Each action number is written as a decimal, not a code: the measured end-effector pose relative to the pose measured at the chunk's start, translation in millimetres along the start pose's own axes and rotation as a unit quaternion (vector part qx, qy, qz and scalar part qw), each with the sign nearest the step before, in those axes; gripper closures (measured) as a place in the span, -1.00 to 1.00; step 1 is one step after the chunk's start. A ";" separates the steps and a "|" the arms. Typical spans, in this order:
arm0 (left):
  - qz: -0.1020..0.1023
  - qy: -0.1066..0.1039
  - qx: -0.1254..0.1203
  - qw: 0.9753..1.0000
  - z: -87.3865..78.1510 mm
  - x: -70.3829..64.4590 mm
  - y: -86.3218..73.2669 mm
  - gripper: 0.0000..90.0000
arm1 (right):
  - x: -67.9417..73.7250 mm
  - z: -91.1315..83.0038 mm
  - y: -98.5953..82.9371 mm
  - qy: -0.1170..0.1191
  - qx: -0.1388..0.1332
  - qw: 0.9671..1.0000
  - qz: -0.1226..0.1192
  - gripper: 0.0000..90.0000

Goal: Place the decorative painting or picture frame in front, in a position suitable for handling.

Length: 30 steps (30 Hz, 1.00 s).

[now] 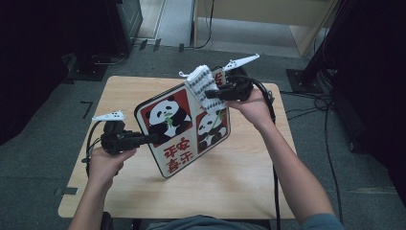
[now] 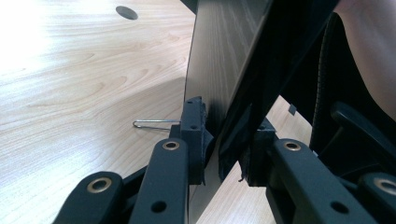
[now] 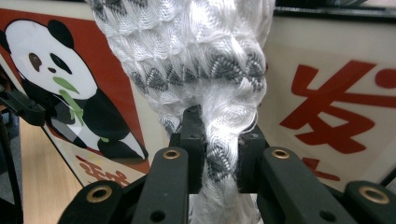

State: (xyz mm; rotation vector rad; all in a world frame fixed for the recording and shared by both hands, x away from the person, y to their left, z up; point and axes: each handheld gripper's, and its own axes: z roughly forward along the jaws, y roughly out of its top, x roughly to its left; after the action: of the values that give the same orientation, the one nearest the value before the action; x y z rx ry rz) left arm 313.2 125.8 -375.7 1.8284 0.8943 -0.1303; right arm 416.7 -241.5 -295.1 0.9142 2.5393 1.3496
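Left tongs (image 1: 152, 138) pinch the lower left edge of the panda board (image 1: 184, 127), and in the left gripper view the jaws are closed on the thin panel (image 2: 219, 70) from both faces. Held tilted above the bench (image 1: 239, 172), the board has its lower corner close to the wood, though whether it touches cannot be told; its upper edge reaches toward the far side. Right tongs (image 1: 210, 95) are clamped narrow on a white and grey knitted cloth (image 1: 201, 85), which lies against the board's upper right part; the right gripper view shows the cloth (image 3: 205, 70) bunched between the jaws, with the red panda print (image 3: 60, 79) right behind it. Bare wood lies open to the left, right and near side of the board. A small wire clip (image 2: 154, 123) lies on the bench just beside the left jaws.
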 end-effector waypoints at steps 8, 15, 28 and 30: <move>0.001 0.000 0.001 1.000 -0.1 0.0 0.0 0.68 | -1.4 2.5 -7.3 0.004 -0.001 1.000 0.017 0.75; 0.001 0.001 0.001 1.000 0.0 -0.1 0.0 0.68 | -2.9 3.3 -12.9 -0.001 0.001 1.000 0.021 0.74; 0.002 0.000 0.002 1.000 0.2 -0.6 0.0 0.67 | -5.8 6.3 -23.7 -0.012 0.004 0.999 0.031 0.70; 0.002 -0.001 0.002 1.000 0.0 -0.1 0.0 0.67 | -6.0 7.5 -26.2 -0.009 0.008 0.999 0.033 0.71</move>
State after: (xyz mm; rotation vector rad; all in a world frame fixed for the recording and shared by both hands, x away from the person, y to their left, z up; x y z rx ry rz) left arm 313.1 125.7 -375.7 1.8328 0.8895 -0.1323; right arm 412.5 -250.5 -321.2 1.0165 2.5324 1.3341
